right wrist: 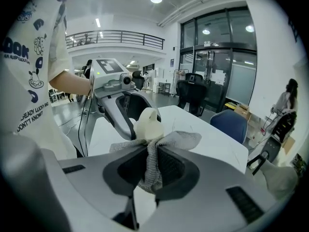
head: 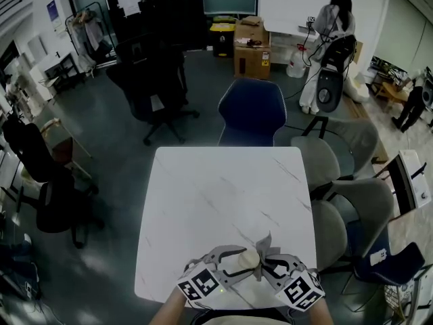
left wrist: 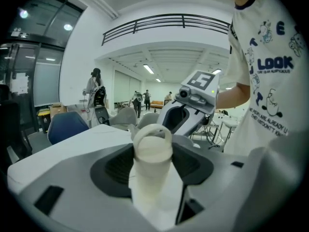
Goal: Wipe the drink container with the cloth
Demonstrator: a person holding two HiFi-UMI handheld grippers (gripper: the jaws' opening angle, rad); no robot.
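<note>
Left tongs (head: pixel 241 263), container (head: pixel 249 256), cloth (head: pixel 266 244), right tongs (head: pixel 265 263)

Matt cream container (left wrist: pixel 152 151), coarse-knit grey cloth (right wrist: pixel 153 153)

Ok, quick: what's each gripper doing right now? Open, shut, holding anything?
Left gripper: closed on the cream drink container.
Right gripper: closed on the grey cloth.
</note>
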